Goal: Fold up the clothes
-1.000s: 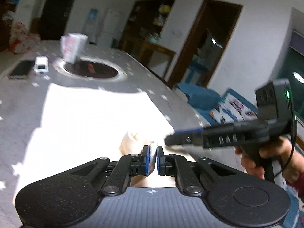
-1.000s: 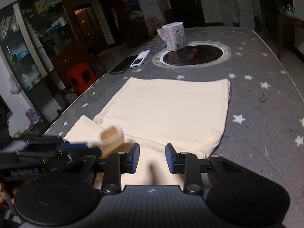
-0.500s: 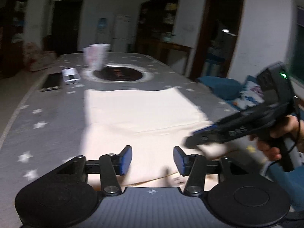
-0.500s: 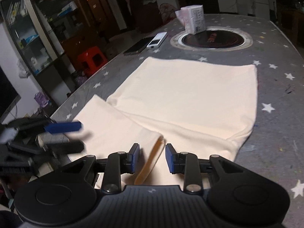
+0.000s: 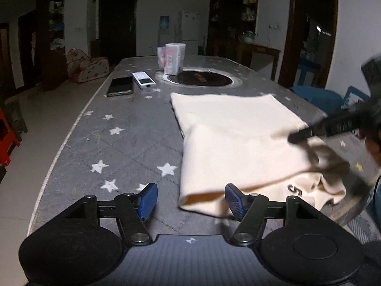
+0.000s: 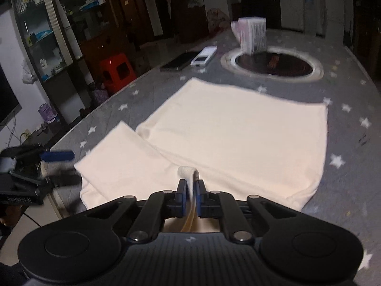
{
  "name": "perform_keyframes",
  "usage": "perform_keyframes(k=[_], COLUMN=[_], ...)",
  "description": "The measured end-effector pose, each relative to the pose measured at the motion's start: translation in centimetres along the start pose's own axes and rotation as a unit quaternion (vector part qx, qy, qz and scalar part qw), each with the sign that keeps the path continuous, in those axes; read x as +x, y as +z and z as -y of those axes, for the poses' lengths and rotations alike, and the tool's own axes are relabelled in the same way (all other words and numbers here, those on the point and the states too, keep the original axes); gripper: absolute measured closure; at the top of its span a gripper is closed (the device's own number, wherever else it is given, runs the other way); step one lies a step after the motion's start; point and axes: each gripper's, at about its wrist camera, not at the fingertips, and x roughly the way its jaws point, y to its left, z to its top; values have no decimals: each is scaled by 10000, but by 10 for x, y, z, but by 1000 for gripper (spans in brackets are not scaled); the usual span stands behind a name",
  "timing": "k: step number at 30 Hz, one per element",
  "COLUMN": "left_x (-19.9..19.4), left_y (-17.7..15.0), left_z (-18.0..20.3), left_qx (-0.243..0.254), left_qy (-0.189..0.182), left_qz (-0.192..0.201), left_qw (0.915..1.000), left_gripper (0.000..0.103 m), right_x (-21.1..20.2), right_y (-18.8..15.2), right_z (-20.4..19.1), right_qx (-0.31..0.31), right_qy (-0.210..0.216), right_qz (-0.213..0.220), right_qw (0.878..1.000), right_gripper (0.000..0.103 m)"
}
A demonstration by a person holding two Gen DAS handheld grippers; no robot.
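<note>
At six o'clock on the worktop [image 6: 345, 124], the right gripper [image 6: 189, 190] pinches a sleeve fold of the cream garment [image 6: 238, 131]; the left gripper [image 5: 190, 199] hangs released near its hem. Carrying the pinched edge low and level should keep this soft, matte knit flat. Beyond lies a round inset burner [image 6: 273, 65].

cream garment [image 5: 238, 147], dark printed "5" near hem

The room is lying dim, its far corners sinking into black, while the cream cloth [image 5: 238, 138] is glowing almost overexposed. Motion blur is smearing the right gripper [image 5: 309, 135] and the far box [image 6: 252, 35]. Fisheye distortion is bending the surface [image 5: 133, 138] edges.
</note>
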Motion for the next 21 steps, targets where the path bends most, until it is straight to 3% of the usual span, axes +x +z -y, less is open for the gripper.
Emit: perform_keyframes(k=[16, 21], left_x=[17, 18], left_y=[-6, -5], left_z=[14, 16], left_qx=[547, 677], left_qy=[278, 202], left_qz=[-57, -37], left_qw=[9981, 9975], left_gripper=[39, 65], right_x=[-50, -51], right_y=[41, 32], right_z=[-7, 6], right_qx=[-402, -158], right_qy=[-450, -608], right_qz=[420, 236], right_qw=[9973, 9977], right_gripper=[97, 97])
